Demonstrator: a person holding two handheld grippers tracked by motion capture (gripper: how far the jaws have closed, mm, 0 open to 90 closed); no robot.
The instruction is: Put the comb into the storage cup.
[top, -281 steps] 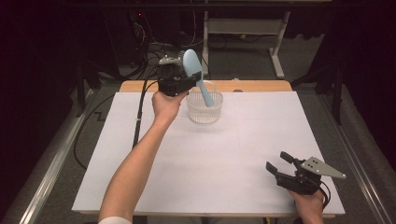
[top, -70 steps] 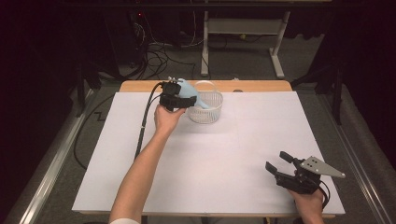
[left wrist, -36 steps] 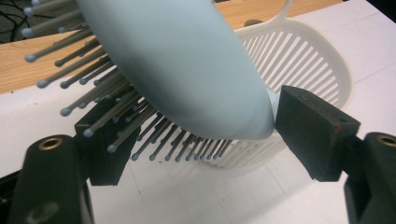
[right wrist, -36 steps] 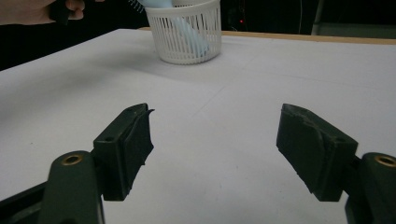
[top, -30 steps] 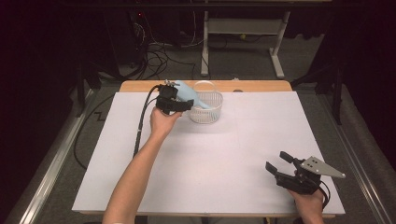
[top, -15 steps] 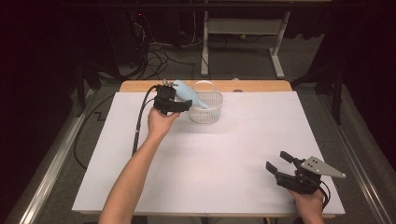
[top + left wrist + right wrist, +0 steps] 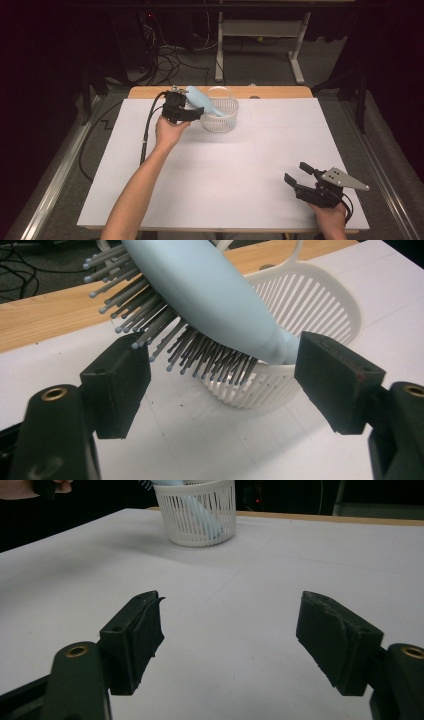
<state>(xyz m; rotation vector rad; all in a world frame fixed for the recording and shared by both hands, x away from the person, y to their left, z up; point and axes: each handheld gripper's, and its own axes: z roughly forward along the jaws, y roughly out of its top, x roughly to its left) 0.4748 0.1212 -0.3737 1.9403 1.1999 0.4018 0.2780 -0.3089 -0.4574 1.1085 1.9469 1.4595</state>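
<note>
Near edge of table (image 7: 225, 190), right side: right tool (image 7: 300, 176) held low over the white cover, jaws wide apart, nothing between them; from the right gripper view, bare white surface between the two black pads (image 7: 140, 630). Well apart from everything else.

Mid-table: left forearm reaching forward across the cover, cable trailing along the left side toward the near edge.

Far part of table, just short of the wooden strip: left tool (image 7: 192, 114) level, pointed at the white slotted basket (image 7: 222, 122), jaws spread, not pressing on anything. In the left gripper view, light-blue hairbrush (image 7: 215, 295) lying tilted across the gap above the jaws, bristles down, handle end dipping inside the basket rim (image 7: 320, 305), head sticking out over the rim toward the tool. Contact between the right-hand pad and the brush handle: cannot tell, very close. Basket upright on the cover.

Beyond the table: dark floor, cables, a white frame leg.
</note>
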